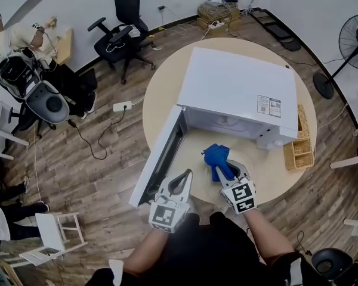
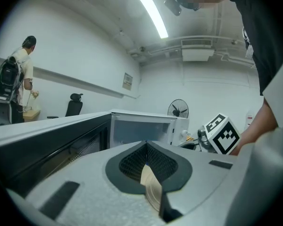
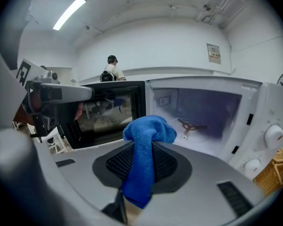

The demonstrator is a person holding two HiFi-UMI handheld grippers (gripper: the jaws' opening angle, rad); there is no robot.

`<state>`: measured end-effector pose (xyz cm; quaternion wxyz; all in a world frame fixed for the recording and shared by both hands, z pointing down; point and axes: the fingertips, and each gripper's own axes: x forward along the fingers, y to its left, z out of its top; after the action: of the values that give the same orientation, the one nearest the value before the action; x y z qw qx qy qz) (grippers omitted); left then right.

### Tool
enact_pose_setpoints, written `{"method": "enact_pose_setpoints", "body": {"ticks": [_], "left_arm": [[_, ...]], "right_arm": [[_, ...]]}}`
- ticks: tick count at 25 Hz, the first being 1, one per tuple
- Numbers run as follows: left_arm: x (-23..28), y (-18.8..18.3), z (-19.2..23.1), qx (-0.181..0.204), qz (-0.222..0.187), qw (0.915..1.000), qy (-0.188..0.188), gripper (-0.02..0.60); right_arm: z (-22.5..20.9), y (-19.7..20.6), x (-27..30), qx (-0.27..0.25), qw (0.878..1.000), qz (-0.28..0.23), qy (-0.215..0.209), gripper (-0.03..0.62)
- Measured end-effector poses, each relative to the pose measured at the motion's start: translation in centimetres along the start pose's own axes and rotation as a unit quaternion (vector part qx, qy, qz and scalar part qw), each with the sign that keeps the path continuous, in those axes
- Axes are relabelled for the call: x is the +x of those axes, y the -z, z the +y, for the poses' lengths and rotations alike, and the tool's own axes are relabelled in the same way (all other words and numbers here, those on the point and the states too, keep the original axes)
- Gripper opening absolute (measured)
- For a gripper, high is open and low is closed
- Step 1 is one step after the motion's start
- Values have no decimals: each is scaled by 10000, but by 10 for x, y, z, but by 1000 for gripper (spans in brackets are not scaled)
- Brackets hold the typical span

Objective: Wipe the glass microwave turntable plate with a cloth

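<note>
Cloth: deep blue, nubby weave, bunched into a soft knot above the jaws with a narrow tail hanging down between them. It is held over the tabletop, in front of the open microwave cavity.
Right gripper: pinching the cloth, which sticks out at its 12 o'clock.
Left gripper: jaws pressed together, tips meeting. It sits at 9 o'clock of the right gripper, beside the lower end of the open door. A thin, pale, ribbed sliver shows in the slit behind the tips; I cannot tell what it is.
Glass plate: no view shows it for certain. The tabletop under the cloth looks paler, but I cannot tell whether that is the glass.
Microwave: white and boxy, in the middle of the tabletop.
Door: swung open on the microwave's 9 o'clock side, with a dark window.
Hub: three-armed, showing on the cavity floor.
Tabletop: round, pale wood.
Wicker basket: at 3 o'clock of the microwave, on the tabletop edge.
Fan: on the floor at 2 o'clock.
Office chair: black, at 11 o'clock.
Person: at 10 o'clock, well apart from the tabletop.
</note>
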<state>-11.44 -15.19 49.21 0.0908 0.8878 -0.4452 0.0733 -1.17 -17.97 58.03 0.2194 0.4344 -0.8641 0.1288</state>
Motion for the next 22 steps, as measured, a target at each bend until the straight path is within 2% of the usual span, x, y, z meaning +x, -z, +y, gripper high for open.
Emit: {"method": "enact_pose_setpoints", "body": {"ticks": [7,13,22], "left_arm": [[2,8,6,-111,71,9999,-13,5],[-4,26,7,-145,305,9994,10,6],[-2,30,7,-140,335,9993,-12,6]], "right_arm": [[10,40,32,-79,9983,561,-149,92],[23,72,50,-247,9931,1082,-373,94],[27,93,72,-644,9850,1547,-413,97]]}}
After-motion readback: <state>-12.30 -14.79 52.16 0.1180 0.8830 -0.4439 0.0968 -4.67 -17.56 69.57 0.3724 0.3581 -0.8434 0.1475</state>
